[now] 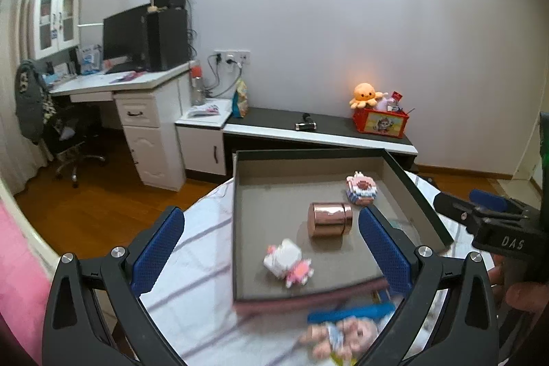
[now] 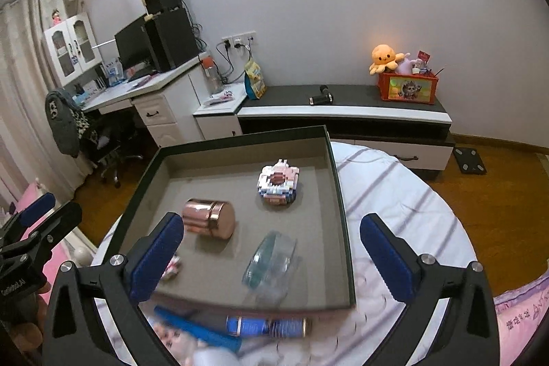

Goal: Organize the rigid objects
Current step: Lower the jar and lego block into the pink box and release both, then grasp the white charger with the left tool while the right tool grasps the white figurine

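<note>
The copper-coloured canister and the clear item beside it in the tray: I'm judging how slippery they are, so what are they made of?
Copper-coloured canister: looks like polished or plated metal, given its mirror-like rosy highlights.
Clear item: transparent, glass or plastic; blur leaves it open.
Tray: matte grey lining, probably card.

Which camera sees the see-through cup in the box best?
The right wrist view: the clear cup lies on its side inside the tray, in plain sight though blurred. In the left wrist view the hand-held gripper's finger covers that spot, so the cup barely shows.

White letters "DAS" stand on the right tongs (image 1: 480, 211); the left tongs' (image 2: 34, 218) lettering blurs.
</note>
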